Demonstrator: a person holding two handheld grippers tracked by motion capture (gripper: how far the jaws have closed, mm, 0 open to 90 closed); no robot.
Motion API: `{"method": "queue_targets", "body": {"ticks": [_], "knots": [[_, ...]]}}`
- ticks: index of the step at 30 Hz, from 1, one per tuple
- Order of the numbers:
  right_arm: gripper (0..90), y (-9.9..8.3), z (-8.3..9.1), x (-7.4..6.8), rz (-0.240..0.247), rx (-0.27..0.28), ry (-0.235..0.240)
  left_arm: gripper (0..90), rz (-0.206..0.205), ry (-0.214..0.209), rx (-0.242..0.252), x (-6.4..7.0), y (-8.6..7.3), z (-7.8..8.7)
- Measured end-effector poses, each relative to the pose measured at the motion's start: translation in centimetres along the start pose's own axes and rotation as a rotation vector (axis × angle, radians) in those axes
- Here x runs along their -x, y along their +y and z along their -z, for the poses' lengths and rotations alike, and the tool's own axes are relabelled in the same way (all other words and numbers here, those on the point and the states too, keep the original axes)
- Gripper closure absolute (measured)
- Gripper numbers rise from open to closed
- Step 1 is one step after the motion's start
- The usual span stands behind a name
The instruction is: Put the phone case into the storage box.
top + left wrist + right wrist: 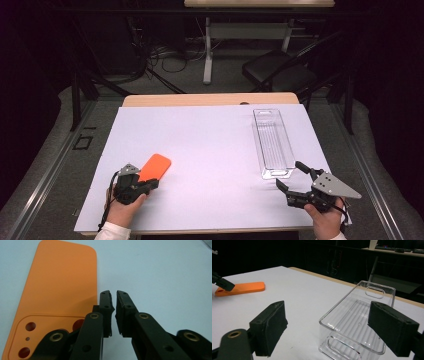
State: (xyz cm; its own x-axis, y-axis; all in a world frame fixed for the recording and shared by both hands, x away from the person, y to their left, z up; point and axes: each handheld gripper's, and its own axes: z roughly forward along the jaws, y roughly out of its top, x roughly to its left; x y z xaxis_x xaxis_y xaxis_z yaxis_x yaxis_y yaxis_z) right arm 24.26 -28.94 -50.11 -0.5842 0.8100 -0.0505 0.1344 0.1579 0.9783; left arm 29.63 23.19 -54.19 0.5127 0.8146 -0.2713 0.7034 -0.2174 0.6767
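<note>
An orange phone case (156,166) lies flat on the white table, camera holes toward the person. My left gripper (149,184) hovers at the case's near end, its jaws nearly touching with nothing between them. In the left gripper view the case (57,285) lies left of the gripper (114,293), under the left finger's edge. A clear plastic bin (272,142) stands lengthwise at the right. My right gripper (291,176) is wide open just before the bin's near end. In the right gripper view the bin (357,315) sits between the gripper (332,327) pads, and the case (242,288) lies far left.
White paper (200,135) covers the table, with a wooden strip (210,99) showing at the far edge. Beyond it stand a black chair (280,70), a desk frame and floor cables. The left gripper's tip (222,283) shows at the far left of the right gripper view.
</note>
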Motion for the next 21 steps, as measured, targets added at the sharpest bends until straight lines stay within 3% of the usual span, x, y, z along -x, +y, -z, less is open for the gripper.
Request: {"method": "queue_targets", "body": {"ticks": [11,16,21], "knots": [[14.3,0.0,-0.1,0.0,-0.002,0.003,-0.002,58.4,-0.031,-0.008,0.038,0.4,0.7,0.3],[14.3,0.0,-0.1,0.0,-0.001,0.001,-0.003,48.1,-0.068,0.002,0.040,0.5,1.1,0.4],[14.3,0.0,0.0,0.0,-0.005,-0.006,-0.003,43.6,-0.096,0.019,0.050,0.5,1.5,0.7]]}}
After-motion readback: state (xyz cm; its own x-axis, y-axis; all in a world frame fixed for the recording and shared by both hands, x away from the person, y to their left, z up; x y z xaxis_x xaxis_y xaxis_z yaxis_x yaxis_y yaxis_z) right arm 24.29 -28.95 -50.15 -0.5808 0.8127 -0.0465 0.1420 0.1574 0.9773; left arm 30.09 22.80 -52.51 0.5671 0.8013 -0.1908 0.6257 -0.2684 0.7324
